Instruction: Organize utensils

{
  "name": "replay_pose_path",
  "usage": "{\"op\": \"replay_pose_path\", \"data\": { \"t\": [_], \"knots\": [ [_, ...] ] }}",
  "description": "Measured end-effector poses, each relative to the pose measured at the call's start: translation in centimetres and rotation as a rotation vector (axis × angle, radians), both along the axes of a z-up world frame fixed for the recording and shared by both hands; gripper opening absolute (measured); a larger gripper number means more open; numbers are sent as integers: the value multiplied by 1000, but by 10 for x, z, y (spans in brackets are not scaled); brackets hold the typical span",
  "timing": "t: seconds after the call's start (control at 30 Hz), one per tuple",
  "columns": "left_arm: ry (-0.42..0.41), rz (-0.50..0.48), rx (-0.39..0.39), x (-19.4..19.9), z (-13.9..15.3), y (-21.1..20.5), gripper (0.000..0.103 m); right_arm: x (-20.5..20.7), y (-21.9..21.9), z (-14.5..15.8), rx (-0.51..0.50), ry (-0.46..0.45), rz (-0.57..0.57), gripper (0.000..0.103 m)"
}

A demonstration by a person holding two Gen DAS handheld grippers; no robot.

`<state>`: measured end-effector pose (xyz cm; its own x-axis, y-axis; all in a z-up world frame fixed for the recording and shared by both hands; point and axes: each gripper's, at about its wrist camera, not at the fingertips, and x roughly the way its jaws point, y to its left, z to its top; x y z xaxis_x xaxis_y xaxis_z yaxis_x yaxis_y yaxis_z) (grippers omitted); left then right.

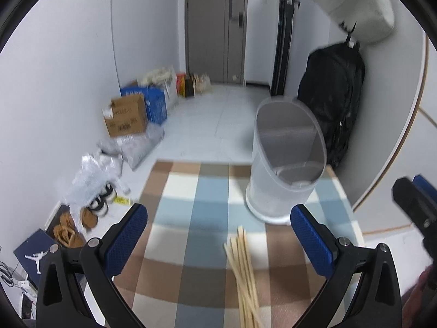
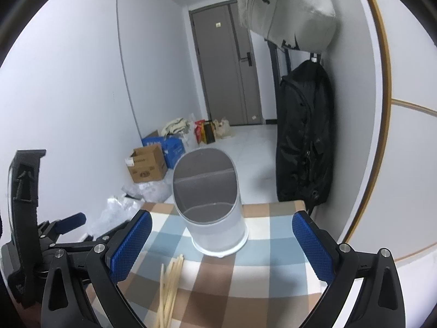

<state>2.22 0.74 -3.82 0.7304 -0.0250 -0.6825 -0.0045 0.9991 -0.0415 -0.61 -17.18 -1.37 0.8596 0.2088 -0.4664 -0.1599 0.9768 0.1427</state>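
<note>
A bundle of pale wooden chopsticks [image 1: 244,276] lies on the checked tablecloth [image 1: 191,218], tips pointing away from me. A white slant-topped holder [image 1: 284,161] stands empty near the table's far right corner. My left gripper [image 1: 218,216] is open above the cloth, the chopstick tips lying between its blue pads and below them. In the right wrist view the holder [image 2: 210,202] stands straight ahead and the chopsticks [image 2: 169,289] lie low left. My right gripper [image 2: 221,228] is open with nothing in it. The left gripper [image 2: 68,224] shows at that view's left edge.
The table ends just behind the holder. A black jacket [image 2: 303,142] and a grey bag [image 2: 284,11] hang on the wall to the right. Cardboard boxes [image 1: 125,119], plastic bags and shoes [image 1: 82,218] crowd the floor along the left wall.
</note>
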Motion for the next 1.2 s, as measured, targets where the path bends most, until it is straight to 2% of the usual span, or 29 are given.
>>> {"op": "replay_pose_path", "data": {
  "t": [0.13,0.33,0.43,0.5,0.6,0.7,0.77,0.93,1.0,1.1,1.2],
  "knots": [
    [138,-20,-80,12,-22,14,100,10,2,-9,-8,47,16,103],
    [315,-57,-195,25,-51,25,82,31,2,-22,28,132,49,103],
    [412,-89,-241,29,-70,22,69,40,3,-27,42,164,61,103],
    [459,-102,-250,31,-79,21,54,45,4,-30,54,186,74,103],
    [519,-116,-293,34,-92,19,45,51,5,-33,64,203,83,103],
    [553,-111,-339,40,-98,22,37,57,4,-35,82,218,90,103],
    [568,-106,-379,43,-99,22,37,61,4,-36,96,226,94,103],
    [581,-103,-404,51,-105,18,35,70,3,-40,118,248,103,103],
    [589,-104,-396,53,-107,13,15,72,3,-42,122,258,107,103],
    [599,-98,-412,54,-111,11,5,74,1,-44,125,269,106,103],
    [584,-91,-416,58,-109,14,3,76,-1,-47,132,281,102,103]
  ]
}}
